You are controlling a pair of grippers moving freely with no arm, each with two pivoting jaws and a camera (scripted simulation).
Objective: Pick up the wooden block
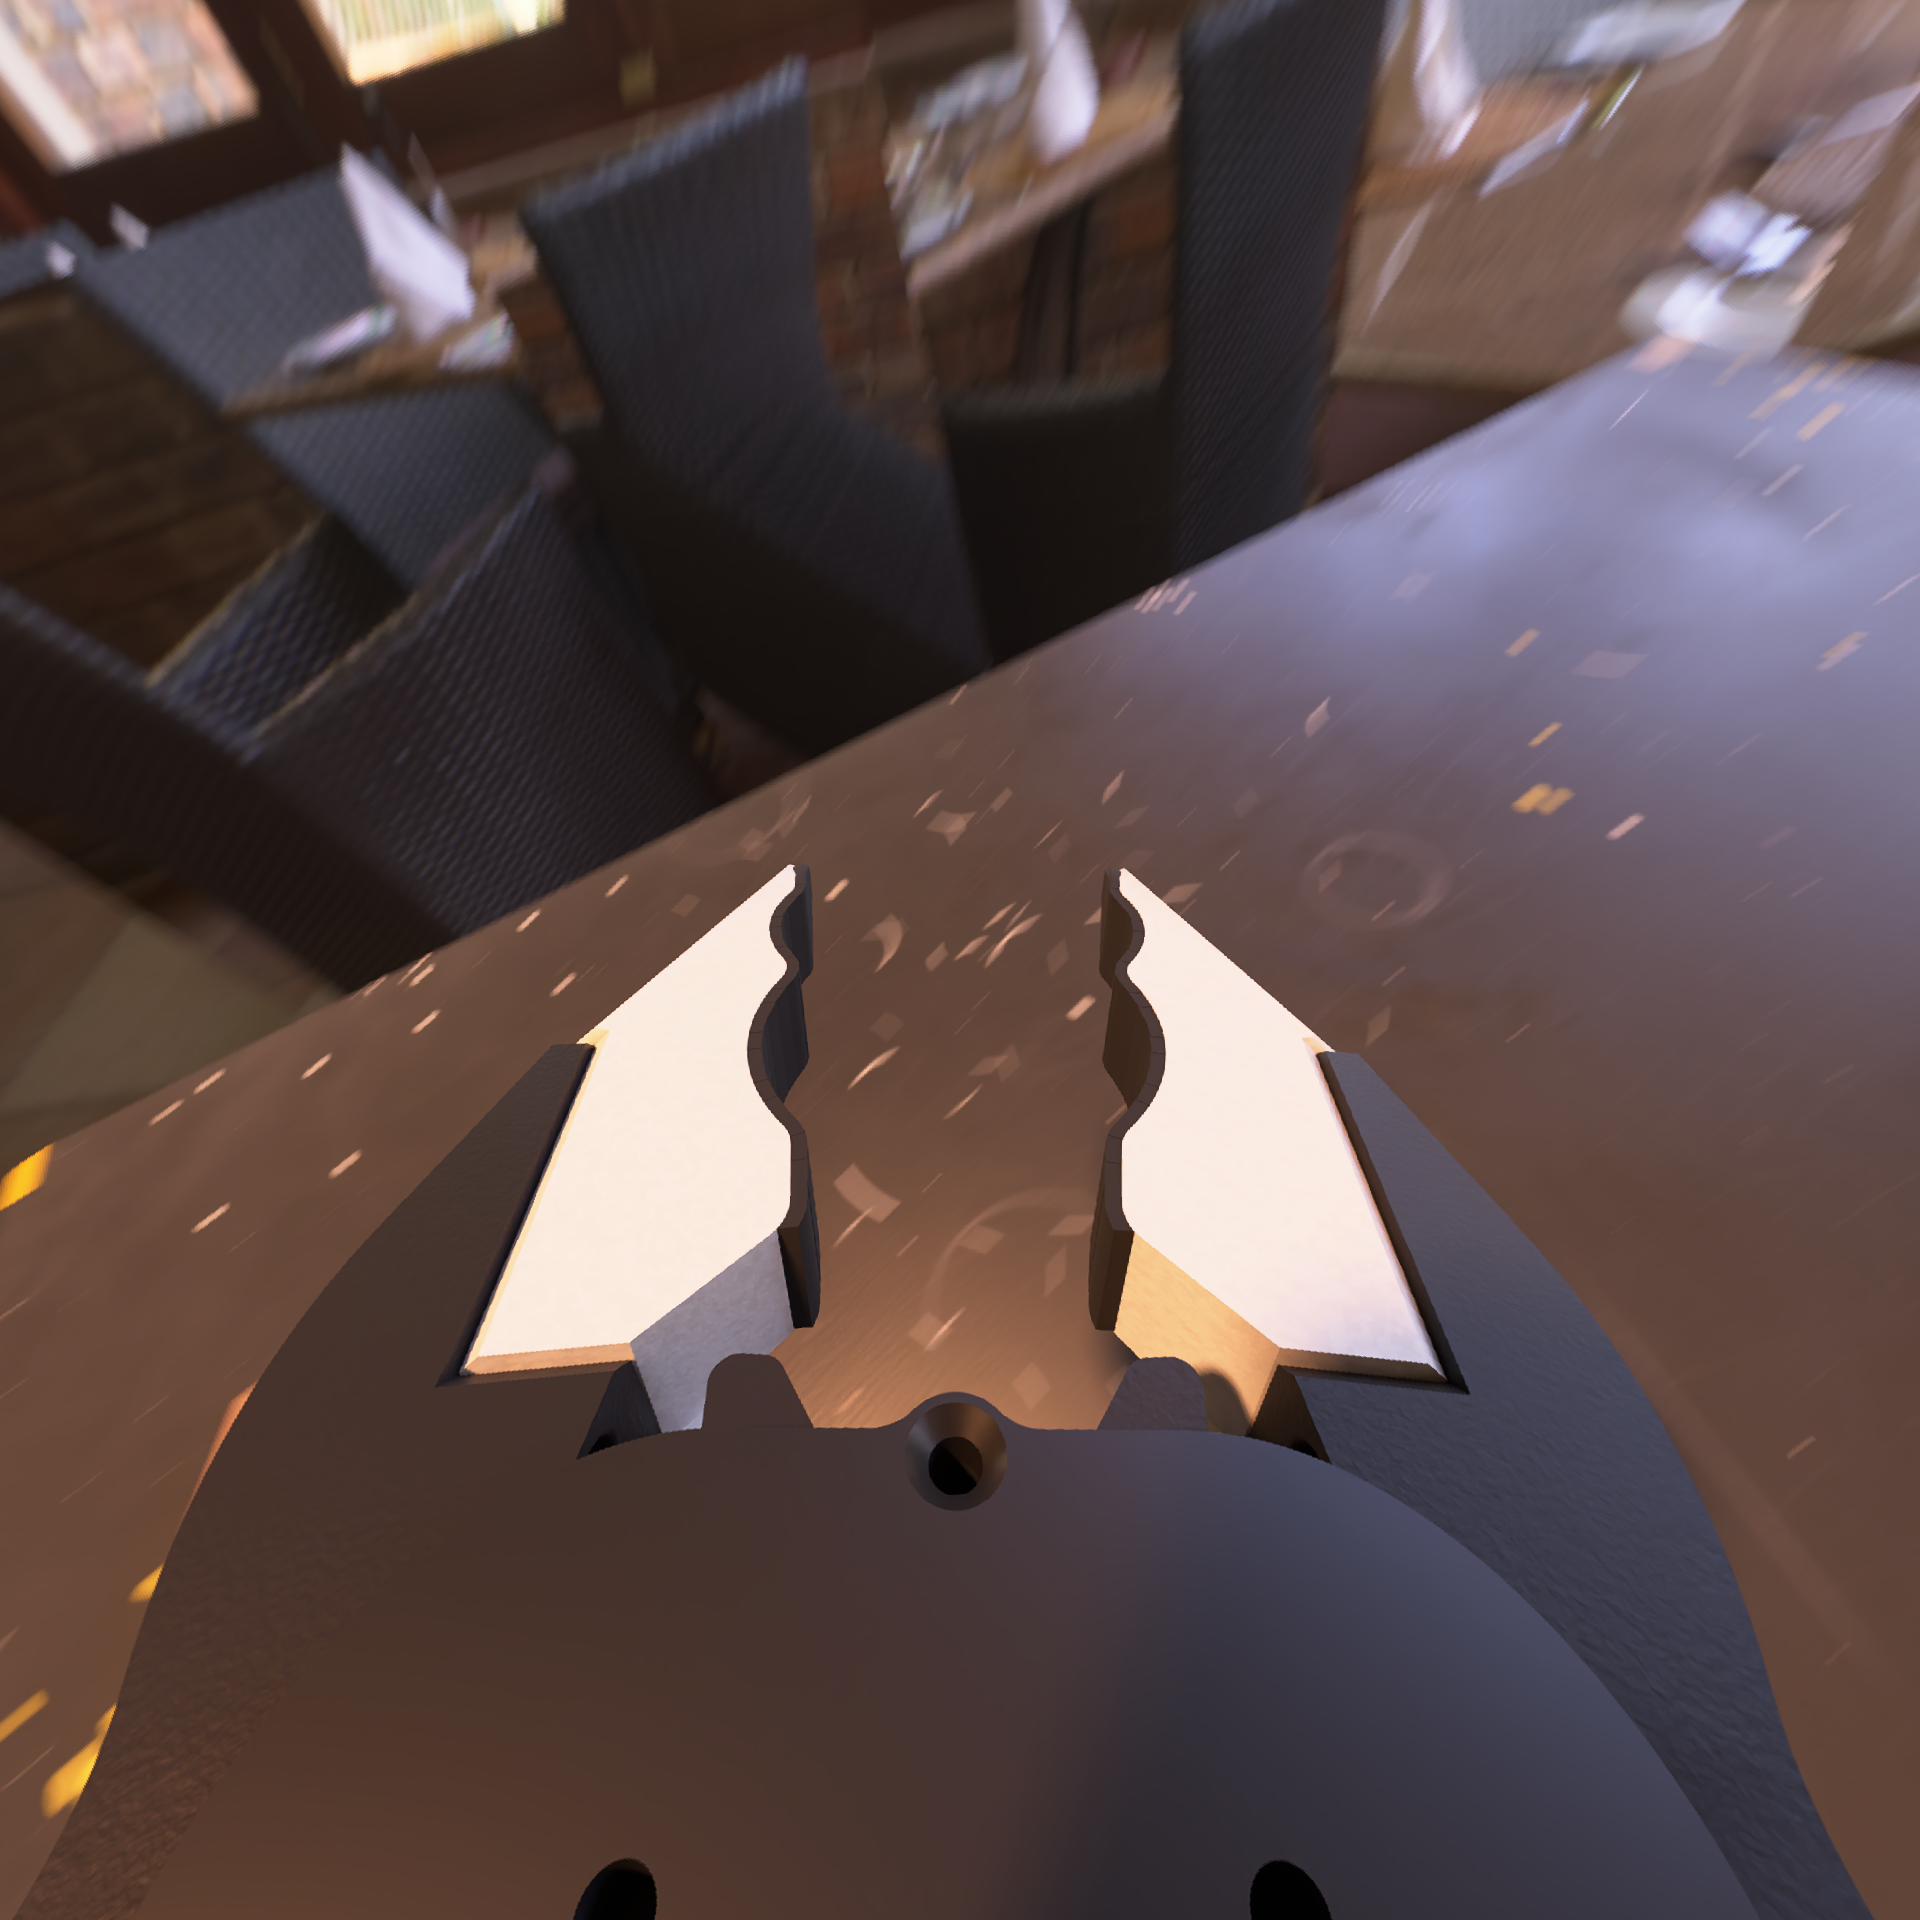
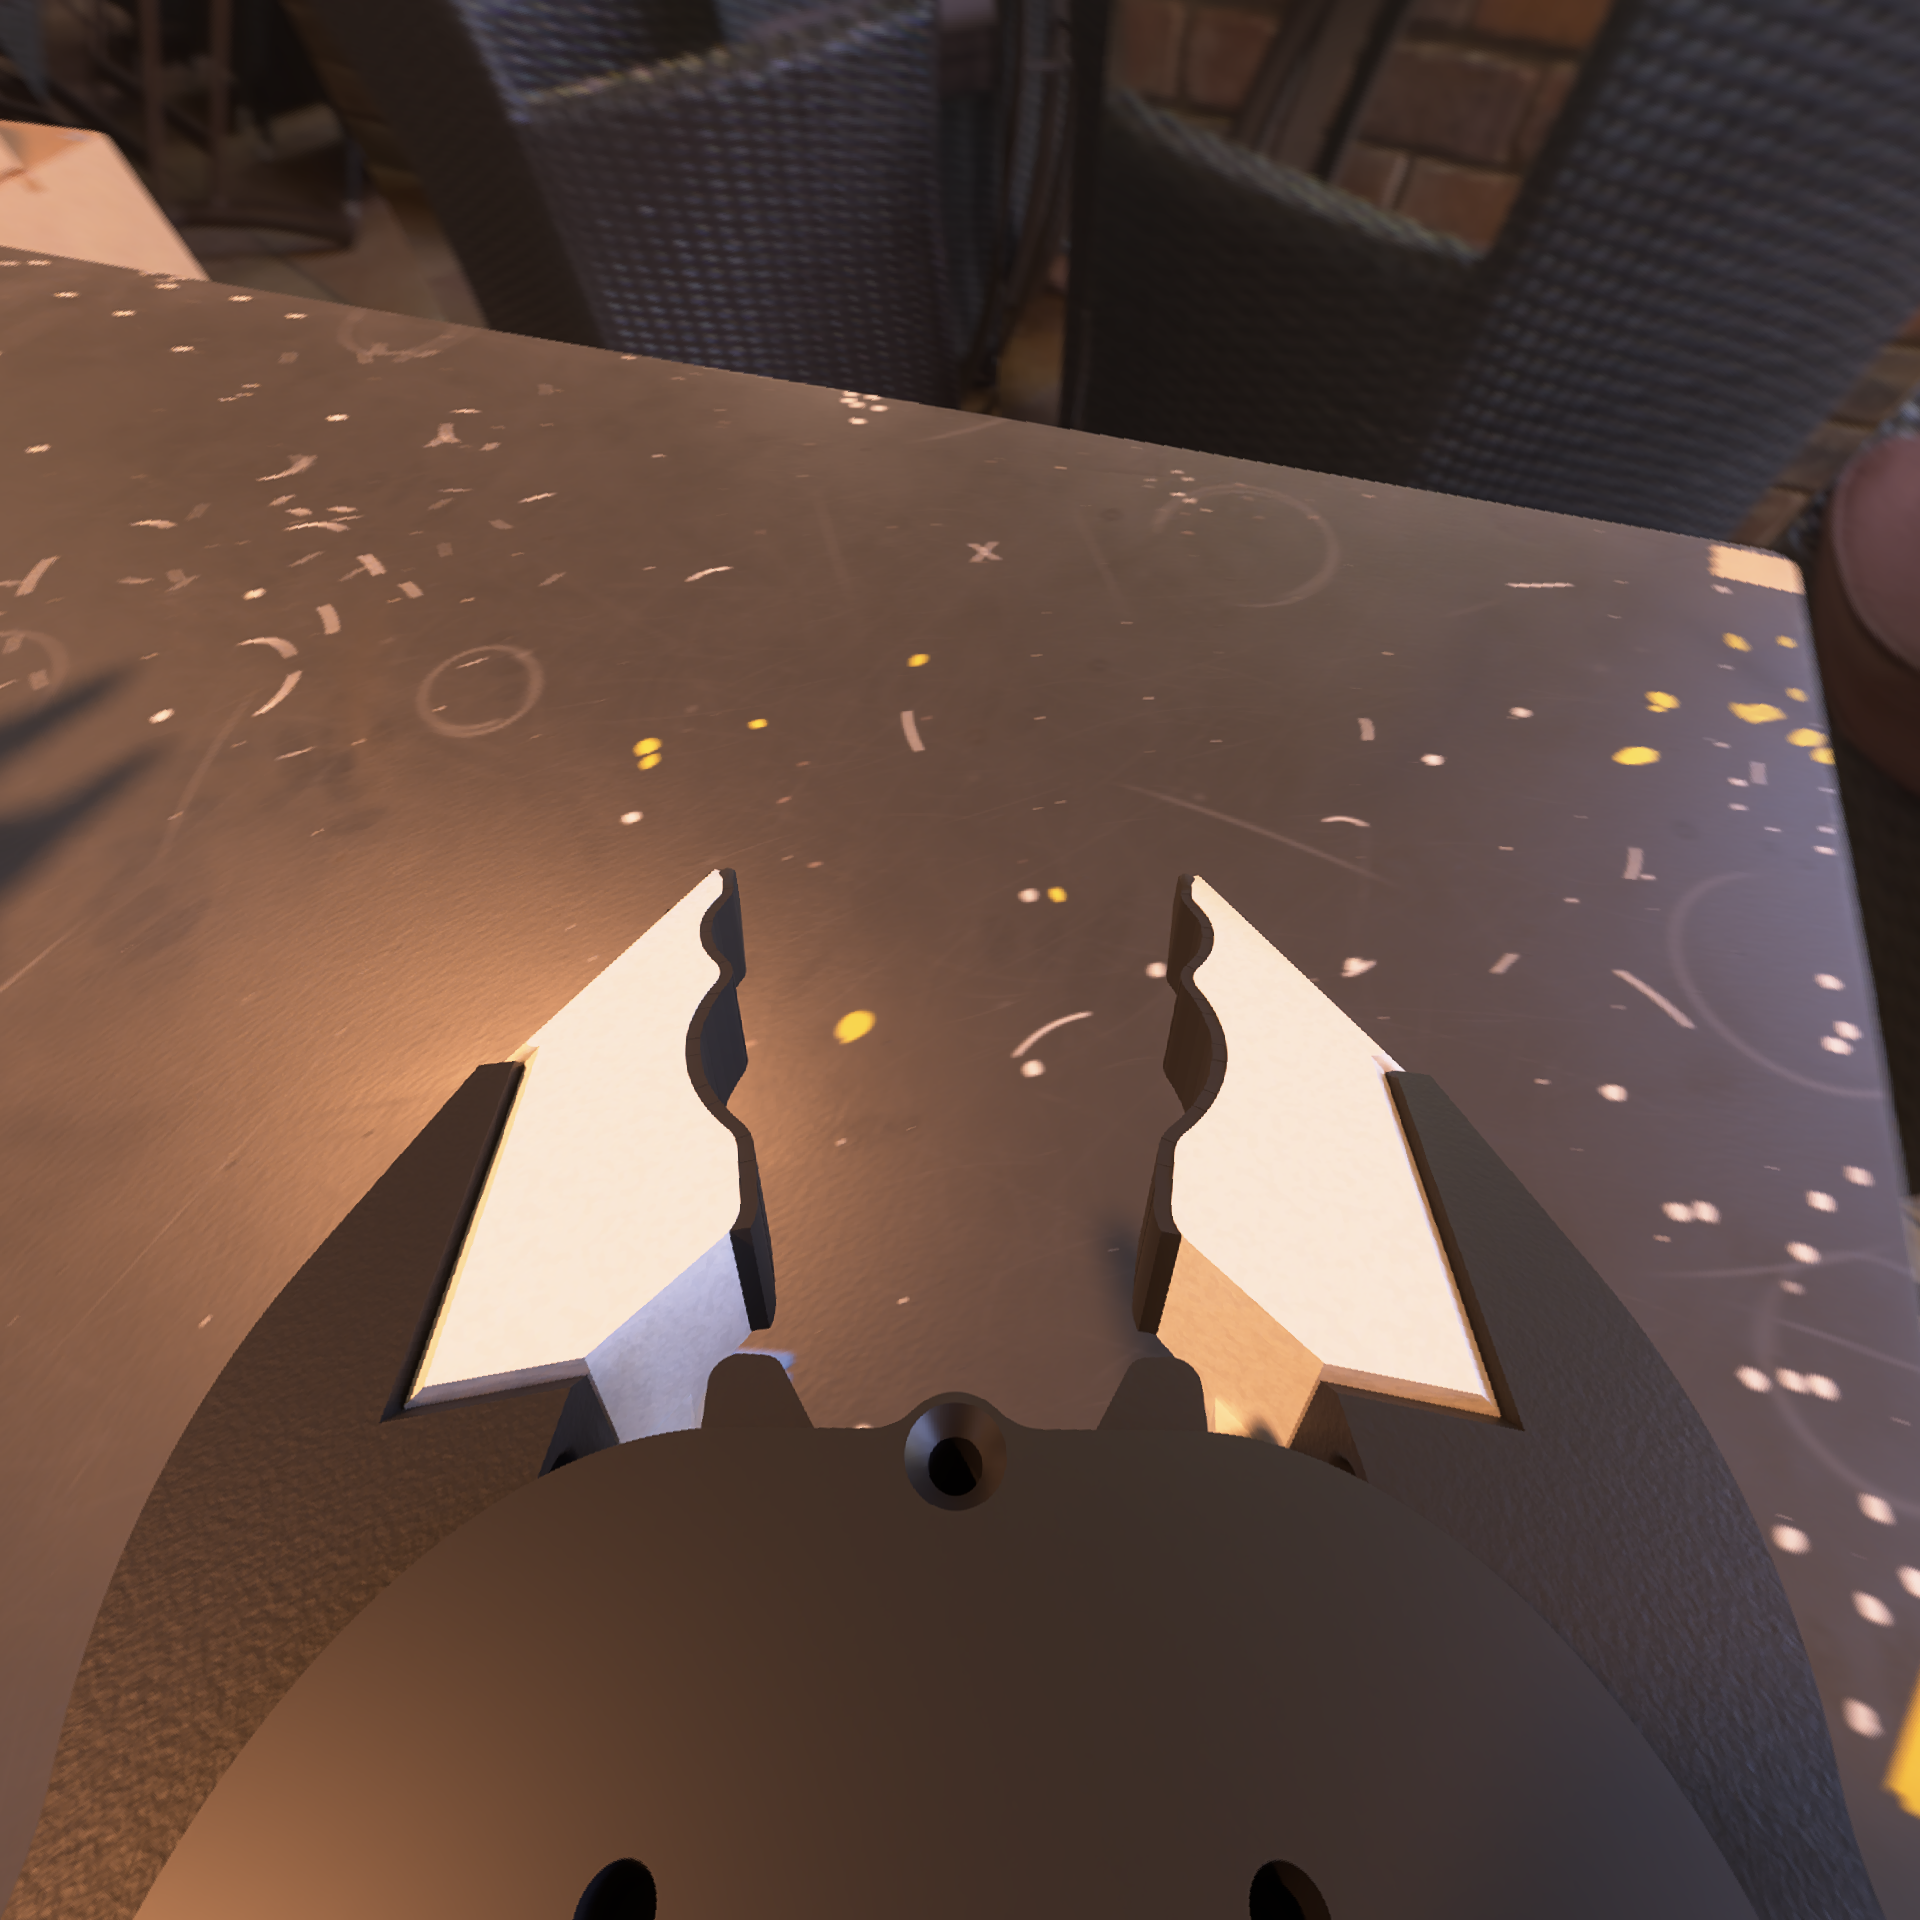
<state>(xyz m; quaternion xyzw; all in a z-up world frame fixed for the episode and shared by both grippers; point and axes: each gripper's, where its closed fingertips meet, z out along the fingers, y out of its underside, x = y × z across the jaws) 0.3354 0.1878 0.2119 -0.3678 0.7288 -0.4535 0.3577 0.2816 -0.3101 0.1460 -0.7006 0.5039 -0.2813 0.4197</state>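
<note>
No wooden block shows in either view. My left gripper (image 1: 956,883) is open and empty, its white fingers spread over a dark, scuffed table top (image 1: 1455,1039) near the table's far edge. My right gripper (image 2: 956,883) is open wider and empty, held above the same kind of speckled table top (image 2: 935,644). Nothing lies between either pair of fingers.
The table's far edge (image 1: 727,821) runs diagonally in the left wrist view, with dark wicker chairs (image 1: 748,436) beyond it. In the right wrist view the far edge (image 2: 1039,426) and right corner (image 2: 1766,571) show, with wicker chairs (image 2: 748,208) and a brick wall (image 2: 1455,125) behind.
</note>
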